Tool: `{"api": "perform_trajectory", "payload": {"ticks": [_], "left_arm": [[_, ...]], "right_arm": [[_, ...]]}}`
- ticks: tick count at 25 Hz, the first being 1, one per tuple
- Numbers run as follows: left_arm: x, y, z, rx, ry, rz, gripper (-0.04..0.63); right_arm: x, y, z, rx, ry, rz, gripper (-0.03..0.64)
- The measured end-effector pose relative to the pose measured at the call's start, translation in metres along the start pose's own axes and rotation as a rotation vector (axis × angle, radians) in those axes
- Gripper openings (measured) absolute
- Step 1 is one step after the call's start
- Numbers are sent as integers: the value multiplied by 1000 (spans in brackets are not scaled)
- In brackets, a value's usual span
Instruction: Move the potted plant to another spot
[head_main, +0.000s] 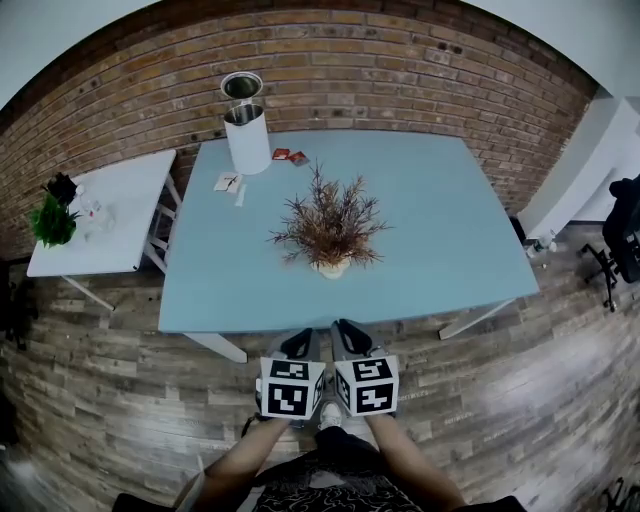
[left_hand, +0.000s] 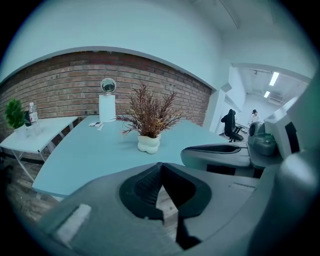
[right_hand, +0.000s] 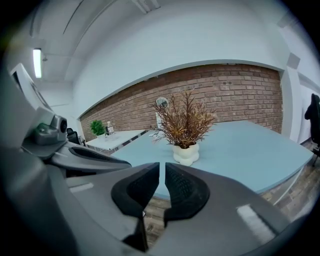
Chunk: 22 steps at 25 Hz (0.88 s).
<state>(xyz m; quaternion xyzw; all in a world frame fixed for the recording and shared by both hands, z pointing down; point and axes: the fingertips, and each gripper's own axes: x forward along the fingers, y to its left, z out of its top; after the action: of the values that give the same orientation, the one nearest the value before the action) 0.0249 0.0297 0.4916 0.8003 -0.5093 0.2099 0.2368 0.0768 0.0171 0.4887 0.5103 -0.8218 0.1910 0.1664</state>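
Note:
The potted plant (head_main: 331, 228), dry brown sprigs in a lumpy white pot (head_main: 331, 268), stands upright near the front middle of the blue table (head_main: 450, 240). Both grippers hover side by side over the floor, just short of the table's near edge and apart from the pot. My left gripper (head_main: 298, 345) is shut with nothing in it. My right gripper (head_main: 350, 338) is also shut and empty, its pads almost touching. The left gripper view has the plant (left_hand: 149, 117) ahead beyond the jaws. From the right gripper view the plant (right_hand: 185, 122) is straight ahead.
A white cylinder with a round mirror on top (head_main: 247, 135) stands at the table's far left, with small red items (head_main: 290, 155) and a paper (head_main: 228, 182) nearby. A white side table (head_main: 110, 215) at left bears a green plant (head_main: 52, 222). A brick wall runs behind.

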Motion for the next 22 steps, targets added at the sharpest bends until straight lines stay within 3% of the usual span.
{"api": "perform_trajectory", "payload": {"ticks": [13,22], "left_arm": [[42,17,31,-14,13,73,-3],[52,25,29,-34,33,93,-2]], "right_arm": [[47,-37,20,14,-2,28,73],[69,-48,20,-12,7,21,108]]}}
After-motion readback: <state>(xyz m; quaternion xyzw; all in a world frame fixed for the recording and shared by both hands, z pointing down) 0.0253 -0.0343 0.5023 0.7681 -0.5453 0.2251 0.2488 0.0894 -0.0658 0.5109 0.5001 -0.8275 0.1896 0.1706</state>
